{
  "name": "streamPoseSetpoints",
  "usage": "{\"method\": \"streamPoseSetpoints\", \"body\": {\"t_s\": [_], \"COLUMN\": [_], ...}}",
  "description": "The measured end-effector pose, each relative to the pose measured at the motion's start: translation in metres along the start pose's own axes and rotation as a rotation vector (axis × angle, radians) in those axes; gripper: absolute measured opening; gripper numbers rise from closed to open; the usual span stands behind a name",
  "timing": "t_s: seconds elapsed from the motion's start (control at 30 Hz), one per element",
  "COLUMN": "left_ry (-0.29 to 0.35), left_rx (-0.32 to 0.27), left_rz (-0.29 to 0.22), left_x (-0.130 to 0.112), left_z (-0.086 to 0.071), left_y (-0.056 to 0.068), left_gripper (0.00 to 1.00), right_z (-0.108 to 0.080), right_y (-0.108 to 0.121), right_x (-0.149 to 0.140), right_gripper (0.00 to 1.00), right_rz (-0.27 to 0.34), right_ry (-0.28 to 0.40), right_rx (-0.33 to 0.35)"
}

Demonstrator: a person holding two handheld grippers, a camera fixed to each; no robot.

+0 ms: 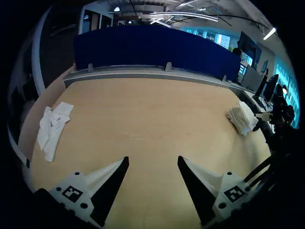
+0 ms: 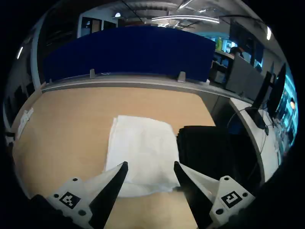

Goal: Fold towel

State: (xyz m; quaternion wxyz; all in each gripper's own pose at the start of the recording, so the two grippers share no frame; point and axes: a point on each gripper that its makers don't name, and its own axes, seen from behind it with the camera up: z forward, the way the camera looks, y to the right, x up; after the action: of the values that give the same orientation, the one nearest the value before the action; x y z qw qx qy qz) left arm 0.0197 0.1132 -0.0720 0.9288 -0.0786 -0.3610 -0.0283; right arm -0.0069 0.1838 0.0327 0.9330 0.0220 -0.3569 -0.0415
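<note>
In the left gripper view, the table is a big, light wood top. The blue wall stands along its far edge. On the left side of the table, well away from the blue wall, lies the loose towel. It is white and crumpled, and it is not folded. In the middle, on the side of the table far from the blue wall, is the left gripper. Its two fingers are spread wide apart and there is nothing between them but bare wood. On the right side of the table, about as far from the blue wall as the loose towel, sits the folded towel, a neat white pile.

In the right gripper view, the loose towel is a small white shape at the far left edge of the table. The folded towel lies flat in the middle of the table, with bare wood between it and the blue wall. The right gripper is at the edge of the folded towel that is farthest from the blue wall. Its fingers are spread apart, and they do not squeeze the towel. I cannot tell if they touch it. Just to the right of the folded towel, side by side with it, is a black pile.
</note>
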Motion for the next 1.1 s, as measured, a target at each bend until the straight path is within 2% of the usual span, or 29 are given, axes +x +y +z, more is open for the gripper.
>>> {"method": "streamPoseSetpoints", "body": {"t_s": [0.3, 0.67, 0.87, 1.1], "left_ry": [-0.003, -0.004, -0.005, -0.005], "left_rx": [0.015, 0.006, 0.003, 0.007], "left_rz": [-0.007, 0.002, 0.004, 0.003], "left_x": [-0.003, 0.001, 0.004, 0.004], "left_z": [-0.001, 0.004, 0.007, 0.008], "left_y": [-0.010, -0.006, -0.004, -0.005], "left_gripper": [0.95, 0.95, 0.95, 0.95], "right_z": [0.022, 0.018, 0.014, 0.027], "right_y": [-0.023, -0.019, -0.018, -0.016], "right_x": [-0.026, -0.056, -0.032, 0.007], "right_gripper": [0.93, 0.93, 0.93, 0.93], "right_rz": [-0.002, -0.032, -0.031, 0.003], "right_ry": [-0.058, -0.117, -0.063, 0.000], "right_rx": [0.036, 0.026, 0.022, 0.020]}}
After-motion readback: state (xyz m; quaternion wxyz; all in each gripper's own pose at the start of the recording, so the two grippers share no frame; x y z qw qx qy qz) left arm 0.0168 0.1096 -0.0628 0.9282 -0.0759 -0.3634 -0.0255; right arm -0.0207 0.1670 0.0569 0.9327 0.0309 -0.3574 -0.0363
